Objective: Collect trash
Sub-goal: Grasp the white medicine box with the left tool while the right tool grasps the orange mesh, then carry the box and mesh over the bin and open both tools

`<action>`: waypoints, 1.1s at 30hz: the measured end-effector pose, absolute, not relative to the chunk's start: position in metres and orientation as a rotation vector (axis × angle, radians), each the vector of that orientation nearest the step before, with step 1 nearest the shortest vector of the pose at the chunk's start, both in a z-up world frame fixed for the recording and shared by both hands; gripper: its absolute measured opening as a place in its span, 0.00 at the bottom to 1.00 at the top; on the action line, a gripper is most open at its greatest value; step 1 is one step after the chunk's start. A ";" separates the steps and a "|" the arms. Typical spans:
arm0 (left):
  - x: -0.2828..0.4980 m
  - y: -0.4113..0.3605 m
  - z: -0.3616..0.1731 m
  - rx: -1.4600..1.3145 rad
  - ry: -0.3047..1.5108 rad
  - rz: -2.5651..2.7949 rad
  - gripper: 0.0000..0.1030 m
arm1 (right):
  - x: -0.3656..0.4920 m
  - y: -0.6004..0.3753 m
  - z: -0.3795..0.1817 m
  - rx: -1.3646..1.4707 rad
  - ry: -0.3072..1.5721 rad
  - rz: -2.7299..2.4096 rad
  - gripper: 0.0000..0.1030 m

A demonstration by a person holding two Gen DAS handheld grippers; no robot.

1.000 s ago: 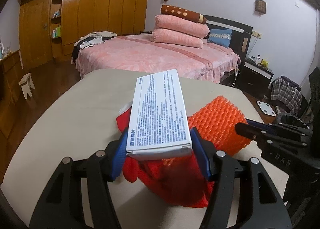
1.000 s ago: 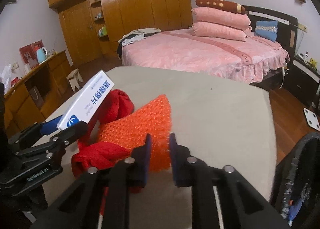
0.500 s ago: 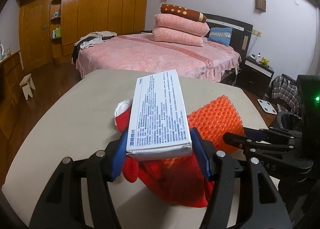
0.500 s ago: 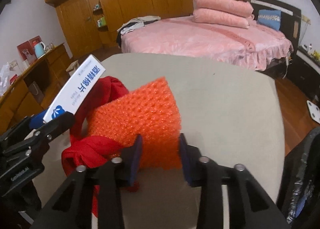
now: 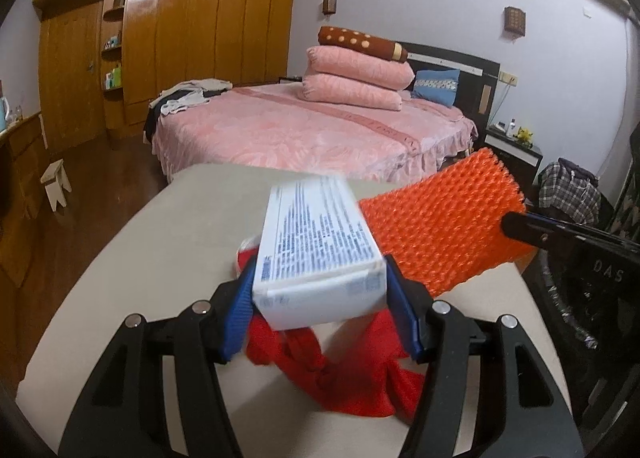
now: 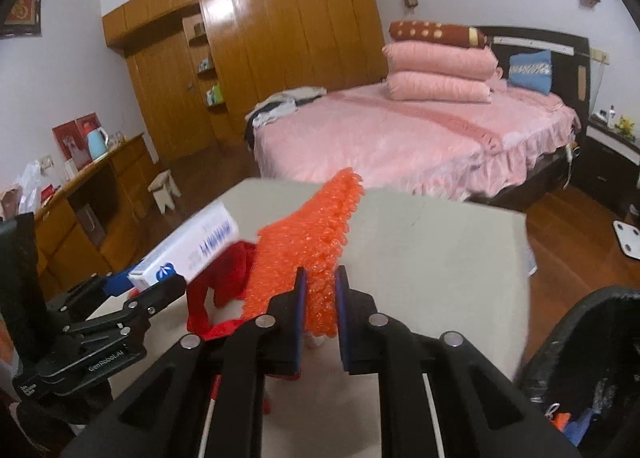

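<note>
Lifted both since earlier frame: white box [image 5: 316,254] and orange bubble wrap [image 5: 440,226] up off bench [image 5: 132,266]. Left gripper [image 5: 320,308] jaws clamped on box near end, about half spread. Right gripper [image 6: 320,318] jaws nearly shut, pinching wrap's lower edge. Red cloth [image 5: 352,374] left lying on bench below. Black bin [image 6: 584,370] low right. Wrap probably light, floppy, squashy; edge pinch fine. Box light, stiff; side grip suits.

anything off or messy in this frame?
Only mess: a crumpled red cloth heaped on the beige table, and loose clothes piled on the bed's corner. The white box in the left gripper and the orange bubble wrap in the right gripper look securely held.
</note>
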State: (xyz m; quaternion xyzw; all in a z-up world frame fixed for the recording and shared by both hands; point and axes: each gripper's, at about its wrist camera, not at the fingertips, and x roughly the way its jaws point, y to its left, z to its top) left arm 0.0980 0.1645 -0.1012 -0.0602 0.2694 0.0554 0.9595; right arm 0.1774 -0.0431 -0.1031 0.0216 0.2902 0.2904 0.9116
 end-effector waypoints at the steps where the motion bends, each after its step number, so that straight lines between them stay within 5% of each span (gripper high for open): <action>1: 0.098 0.162 -0.098 -0.120 0.541 0.110 0.56 | 0.176 -0.047 -0.099 0.049 0.588 0.588 0.13; 18: 0.101 0.138 -0.135 -0.127 0.646 0.060 0.54 | 0.162 -0.079 -0.119 0.043 0.648 0.525 0.13; 33: 0.105 0.100 -0.069 -0.106 0.493 -0.031 0.54 | 0.148 -0.114 -0.073 0.064 0.523 0.473 0.13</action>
